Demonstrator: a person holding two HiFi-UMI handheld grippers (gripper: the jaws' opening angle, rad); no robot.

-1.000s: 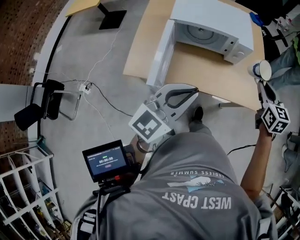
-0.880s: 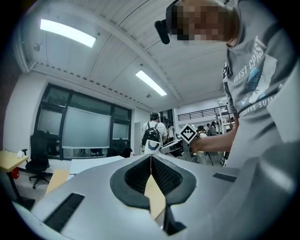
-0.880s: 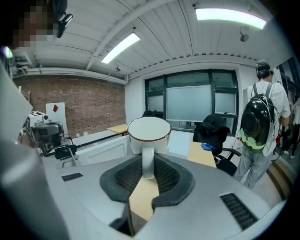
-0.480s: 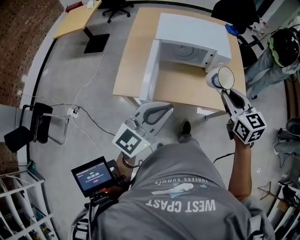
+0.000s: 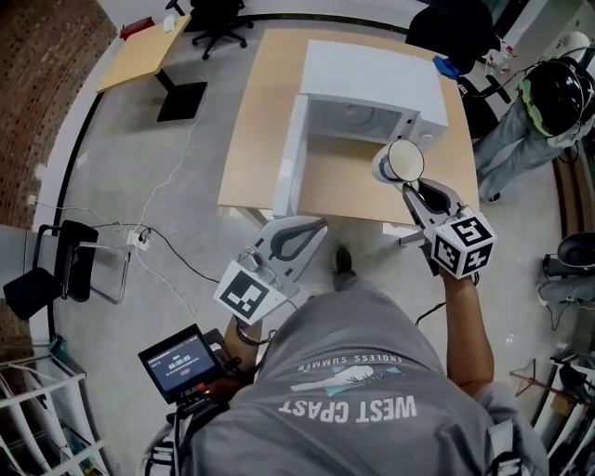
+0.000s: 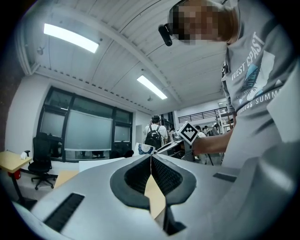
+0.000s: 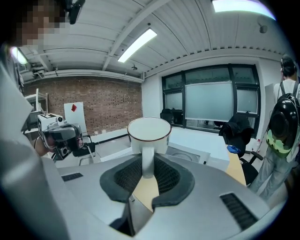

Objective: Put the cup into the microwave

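Observation:
A white cup (image 5: 398, 164) with a dark rim hangs over the wooden table (image 5: 251, 121), just in front of the open white microwave (image 5: 367, 88). My right gripper (image 5: 416, 189) is shut on the cup's handle (image 7: 147, 159), and the cup (image 7: 149, 136) stands upright beyond the jaws. The microwave's door (image 5: 288, 153) is swung open to the left, showing the cavity and turntable. My left gripper (image 5: 305, 228) sits low near the table's front edge, its jaws shut together with nothing between them (image 6: 151, 164).
A person with a backpack (image 5: 548, 102) stands at the table's right end. A blue object (image 5: 447, 66) lies near the table's far right corner. Office chairs (image 5: 218, 14) and a second table (image 5: 149, 51) stand farther back. A cable (image 5: 177, 153) runs across the floor at left.
My right gripper has carried the cup leftward from beside the table's right end to just before the microwave opening. The left gripper stays about where it was.

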